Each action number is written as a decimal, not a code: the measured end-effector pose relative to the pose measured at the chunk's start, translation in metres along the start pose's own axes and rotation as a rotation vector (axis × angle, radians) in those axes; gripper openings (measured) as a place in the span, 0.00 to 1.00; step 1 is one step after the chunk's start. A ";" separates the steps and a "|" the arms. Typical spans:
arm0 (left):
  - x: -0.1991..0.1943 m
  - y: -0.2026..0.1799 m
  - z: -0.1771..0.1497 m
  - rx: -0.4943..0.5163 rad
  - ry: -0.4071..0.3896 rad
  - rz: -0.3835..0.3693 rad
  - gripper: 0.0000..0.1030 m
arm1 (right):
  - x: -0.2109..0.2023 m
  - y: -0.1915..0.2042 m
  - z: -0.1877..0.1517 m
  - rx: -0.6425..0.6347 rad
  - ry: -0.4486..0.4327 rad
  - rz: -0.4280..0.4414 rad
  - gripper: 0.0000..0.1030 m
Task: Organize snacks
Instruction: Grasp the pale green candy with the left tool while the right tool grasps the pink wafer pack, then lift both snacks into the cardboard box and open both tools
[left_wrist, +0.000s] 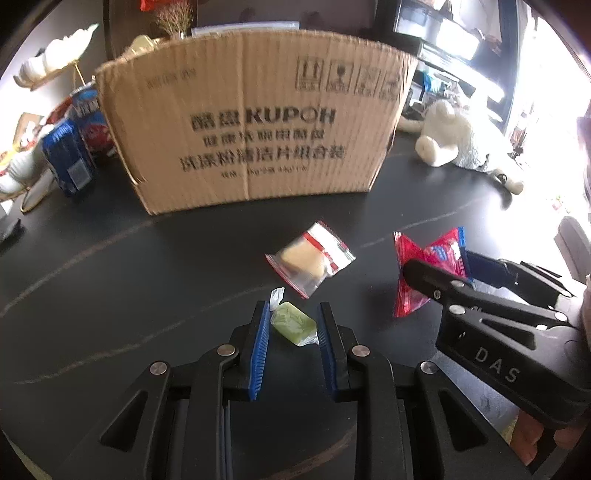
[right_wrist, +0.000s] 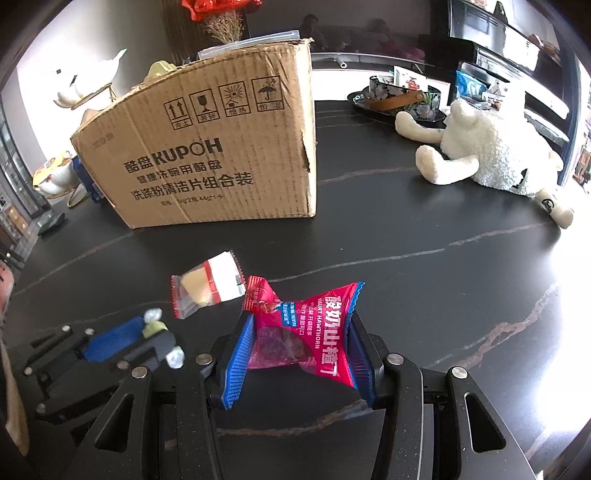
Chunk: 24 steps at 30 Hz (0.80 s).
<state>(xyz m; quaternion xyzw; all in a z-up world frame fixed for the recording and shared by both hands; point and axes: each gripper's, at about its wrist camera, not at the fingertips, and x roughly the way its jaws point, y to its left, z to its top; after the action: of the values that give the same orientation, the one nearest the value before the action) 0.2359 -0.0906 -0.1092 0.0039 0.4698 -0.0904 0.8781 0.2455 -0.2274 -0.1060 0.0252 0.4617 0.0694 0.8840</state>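
My left gripper (left_wrist: 292, 325) is shut on a small green wrapped candy (left_wrist: 293, 324), held between its blue pads just above the black table. It also shows in the right wrist view (right_wrist: 153, 328). My right gripper (right_wrist: 299, 343) is shut on a red yogurt hawthorn packet (right_wrist: 303, 332), seen in the left wrist view (left_wrist: 424, 269) too. A clear red-edged packet with a yellow snack (left_wrist: 310, 258) lies on the table between the grippers and the cardboard box (left_wrist: 255, 122). The box (right_wrist: 207, 155) stands open at the top, behind the snacks.
Blue snack packs (left_wrist: 68, 158) stand left of the box. A white plush sheep (right_wrist: 491, 155) lies at the right. A patterned dish (right_wrist: 399, 99) sits behind the sheep. The black marbled table (right_wrist: 424, 277) extends to the right of my right gripper.
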 end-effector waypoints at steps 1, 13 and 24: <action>-0.003 0.002 0.001 -0.001 -0.008 0.001 0.25 | -0.001 0.001 0.000 0.000 -0.002 0.004 0.48; -0.051 0.019 0.015 -0.006 -0.116 -0.014 0.25 | -0.026 0.015 0.011 -0.005 -0.061 0.042 0.48; -0.103 0.036 0.042 0.002 -0.246 -0.010 0.25 | -0.068 0.035 0.039 -0.016 -0.166 0.058 0.48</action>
<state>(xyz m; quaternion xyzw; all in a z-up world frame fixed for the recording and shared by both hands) 0.2204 -0.0430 -0.0035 -0.0088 0.3586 -0.0948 0.9286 0.2353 -0.2017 -0.0244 0.0370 0.3851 0.0964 0.9171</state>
